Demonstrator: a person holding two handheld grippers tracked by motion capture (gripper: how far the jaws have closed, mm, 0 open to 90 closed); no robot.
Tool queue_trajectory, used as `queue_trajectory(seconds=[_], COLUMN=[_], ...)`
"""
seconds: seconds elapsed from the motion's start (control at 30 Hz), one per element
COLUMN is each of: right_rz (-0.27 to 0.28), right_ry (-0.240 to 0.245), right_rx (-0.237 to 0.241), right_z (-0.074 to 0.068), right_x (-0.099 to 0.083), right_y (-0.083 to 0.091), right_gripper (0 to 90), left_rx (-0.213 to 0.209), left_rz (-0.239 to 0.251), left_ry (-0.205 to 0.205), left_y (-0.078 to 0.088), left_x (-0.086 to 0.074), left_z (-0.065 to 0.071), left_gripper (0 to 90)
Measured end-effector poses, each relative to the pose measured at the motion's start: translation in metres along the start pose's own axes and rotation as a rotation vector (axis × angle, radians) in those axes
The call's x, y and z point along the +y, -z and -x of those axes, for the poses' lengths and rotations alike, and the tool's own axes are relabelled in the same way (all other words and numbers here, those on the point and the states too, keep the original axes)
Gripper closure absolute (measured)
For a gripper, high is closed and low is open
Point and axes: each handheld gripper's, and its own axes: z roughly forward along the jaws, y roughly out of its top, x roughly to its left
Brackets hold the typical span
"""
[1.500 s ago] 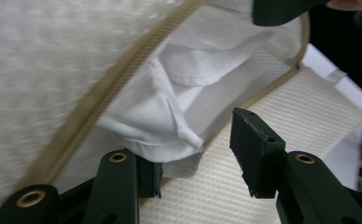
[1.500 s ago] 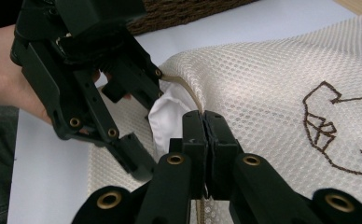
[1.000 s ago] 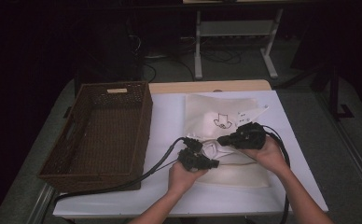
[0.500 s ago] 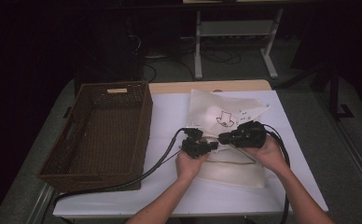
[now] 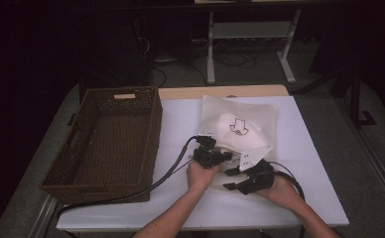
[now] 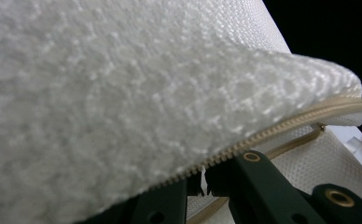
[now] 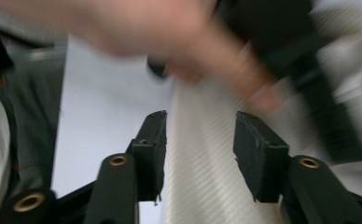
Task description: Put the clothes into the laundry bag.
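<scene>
White pillow cover [image 5: 240,131] lay on white table [image 5: 309,198], at 3 o'clock from wicker basket [image 5: 106,139]. Fabric judged light, soft, floppy; textured weave [image 6: 123,93], probably not slippery; would sag if lifted from one point.

Left gripper [image 5: 214,154] clamped tight on near edge, right at zipper [image 6: 272,130].

Right gripper [image 5: 236,177] at 5 o'clock from left, jaws just been opening, about half apart, pressing on nothing, fabric lying beyond them.

Best hold judged along stiffer zipper seam, two spread points.
</scene>
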Motion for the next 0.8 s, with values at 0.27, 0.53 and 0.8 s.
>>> queue_trajectory(seconds=[0.27,0.53,0.8], right_rz=[-0.107,-0.127,-0.108], right_ry=[0.063,0.042,0.012], right_rx=[0.003,0.126,0.181], right_z=[-0.006,-0.016,-0.013], right_x=[-0.010,-0.020,-0.032], right_y=[-0.032,-0.021,-0.007], right_gripper=[86.0,89.9,85.5], left_rx=[0.006,0.034,0.054], left_rz=[-0.011,0.002,-0.012], left_ry=[0.016,0.039,-0.014], left_y=[0.002,-0.003,-0.004], left_x=[0.001,-0.004,-0.011], left_z=[0.000,0.004,0.011], left_gripper=[86.3,86.2,81.7])
